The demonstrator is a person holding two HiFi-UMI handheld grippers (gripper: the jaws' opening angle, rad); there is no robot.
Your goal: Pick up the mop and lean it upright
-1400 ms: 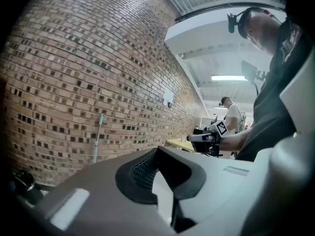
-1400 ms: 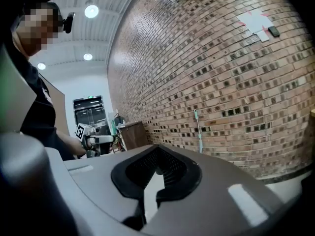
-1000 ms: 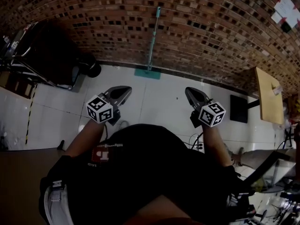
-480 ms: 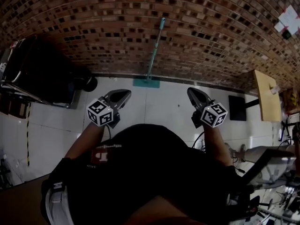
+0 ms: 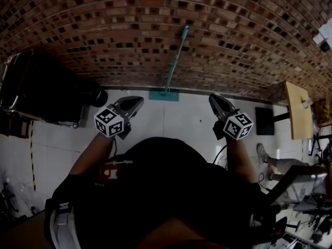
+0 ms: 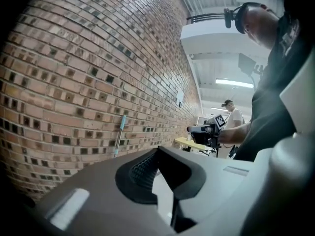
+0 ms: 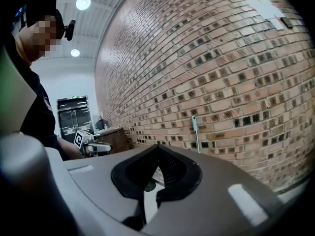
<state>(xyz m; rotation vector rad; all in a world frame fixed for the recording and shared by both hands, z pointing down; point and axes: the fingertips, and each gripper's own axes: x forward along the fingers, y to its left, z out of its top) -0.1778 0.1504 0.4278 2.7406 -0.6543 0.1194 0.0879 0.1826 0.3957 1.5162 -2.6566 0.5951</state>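
The mop (image 5: 173, 65) stands upright with its teal handle leaning on the brick wall and its flat teal head (image 5: 164, 95) on the white floor. The handle also shows in the left gripper view as the mop (image 6: 119, 134) and in the right gripper view as the mop (image 7: 195, 132). My left gripper (image 5: 136, 103) hangs short of the wall, left of the mop head, shut and empty. My right gripper (image 5: 214, 100) hangs to the mop's right, also shut with nothing in it. Neither touches the mop.
A dark cart (image 5: 44, 90) stands at the left against the wall. A wooden table (image 5: 297, 110) and a black panel (image 5: 264, 121) are at the right. A second person (image 6: 234, 119) stands far off. Cables and gear (image 5: 306, 201) lie at the lower right.
The head view has tilted upward slightly, so the wall fills more of the frame. Both grippers stay shut and hold about the same places before the mop.
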